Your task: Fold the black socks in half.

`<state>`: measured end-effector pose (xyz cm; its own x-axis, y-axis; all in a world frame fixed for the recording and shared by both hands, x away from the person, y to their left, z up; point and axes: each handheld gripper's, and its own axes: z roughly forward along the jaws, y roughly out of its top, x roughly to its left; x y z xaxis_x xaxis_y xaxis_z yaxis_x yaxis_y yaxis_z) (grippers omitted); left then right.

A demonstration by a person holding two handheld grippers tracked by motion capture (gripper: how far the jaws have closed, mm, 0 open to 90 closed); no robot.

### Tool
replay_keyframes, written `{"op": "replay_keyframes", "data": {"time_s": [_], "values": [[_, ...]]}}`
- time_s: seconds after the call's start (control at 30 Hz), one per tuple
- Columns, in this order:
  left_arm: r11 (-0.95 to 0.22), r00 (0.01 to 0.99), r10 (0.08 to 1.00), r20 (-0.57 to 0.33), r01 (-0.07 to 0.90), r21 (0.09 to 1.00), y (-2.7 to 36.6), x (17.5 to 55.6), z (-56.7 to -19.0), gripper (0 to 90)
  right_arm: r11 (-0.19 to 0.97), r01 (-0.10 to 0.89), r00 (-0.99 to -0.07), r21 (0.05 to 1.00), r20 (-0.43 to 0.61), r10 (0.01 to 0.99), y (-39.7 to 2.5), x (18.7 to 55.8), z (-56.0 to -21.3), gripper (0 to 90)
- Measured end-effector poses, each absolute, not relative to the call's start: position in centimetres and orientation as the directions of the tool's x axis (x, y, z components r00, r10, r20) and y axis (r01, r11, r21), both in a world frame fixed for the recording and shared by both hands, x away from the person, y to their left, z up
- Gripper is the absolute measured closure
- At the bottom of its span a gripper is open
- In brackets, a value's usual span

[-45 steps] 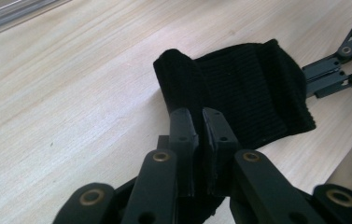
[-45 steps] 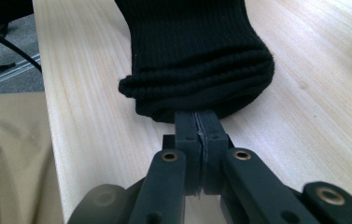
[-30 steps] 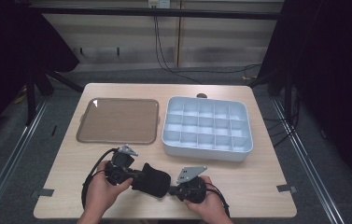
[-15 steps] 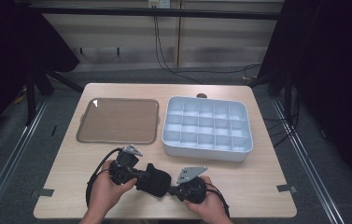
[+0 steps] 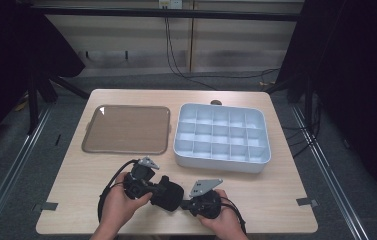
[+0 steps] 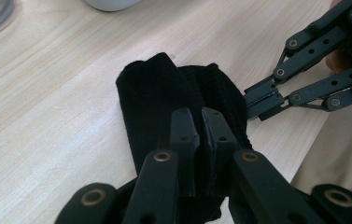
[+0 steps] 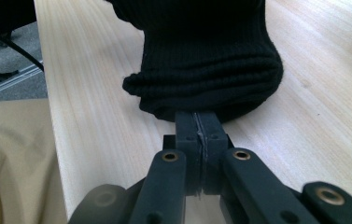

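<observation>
You're in a lab or test cell, not a home. The table point(image 5: 276, 200) is bare light wood on grey carpet point(image 5: 6, 170), with metal floor rails point(image 5: 11, 165) running along both sides. Black curtains point(image 5: 356, 75) close off left and right. Cables point(image 5: 176, 55) hang down the back wall panel and trail across the floor. Tape marks point(image 5: 307, 202) sit on the table edges. Dark stand legs point(image 5: 41, 90) at left, probably a tripod; too dim to tell.

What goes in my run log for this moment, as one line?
left gripper: shut on black sock | right gripper: shut on black sock | sock: on table, near edge
</observation>
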<state>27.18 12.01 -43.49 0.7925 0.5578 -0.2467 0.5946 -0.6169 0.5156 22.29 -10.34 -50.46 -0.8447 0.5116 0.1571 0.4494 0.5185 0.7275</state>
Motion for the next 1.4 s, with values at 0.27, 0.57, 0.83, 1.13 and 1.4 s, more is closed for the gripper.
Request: {"op": "replay_keyframes", "data": {"time_s": [0.27,0.57,0.83,1.13,1.4], "values": [[-0.614,0.794,0.558,-0.242,0.591,0.523,11.5,27.0,-43.5,84.1,0.521,0.441,-0.847,0.731,0.148,0.51,-10.3,22.2,-50.5,89.2],[-0.626,0.806,0.541,-0.24,0.576,0.525,10.8,26.9,-43.7,84.1,0.522,0.444,-0.846,0.728,0.147,0.513,-10.2,22.1,-50.5,89.2],[-0.629,0.812,0.532,-0.24,0.569,0.53,10.4,26.8,-44.0,84.1,0.527,0.434,-0.849,0.731,0.136,0.511,-10.2,22.1,-50.4,89.1],[-0.651,0.828,0.51,-0.233,0.548,0.525,9.6,26.5,-44.5,84.1,0.528,0.432,-0.849,0.731,0.133,0.511,-10.2,22.1,-50.4,89.1],[-0.666,0.838,0.497,-0.226,0.535,0.52,9.2,26.4,-44.9,84.0,0.528,0.433,-0.848,0.73,0.131,0.514,-10.1,22.0,-50.4,89.1]]}}
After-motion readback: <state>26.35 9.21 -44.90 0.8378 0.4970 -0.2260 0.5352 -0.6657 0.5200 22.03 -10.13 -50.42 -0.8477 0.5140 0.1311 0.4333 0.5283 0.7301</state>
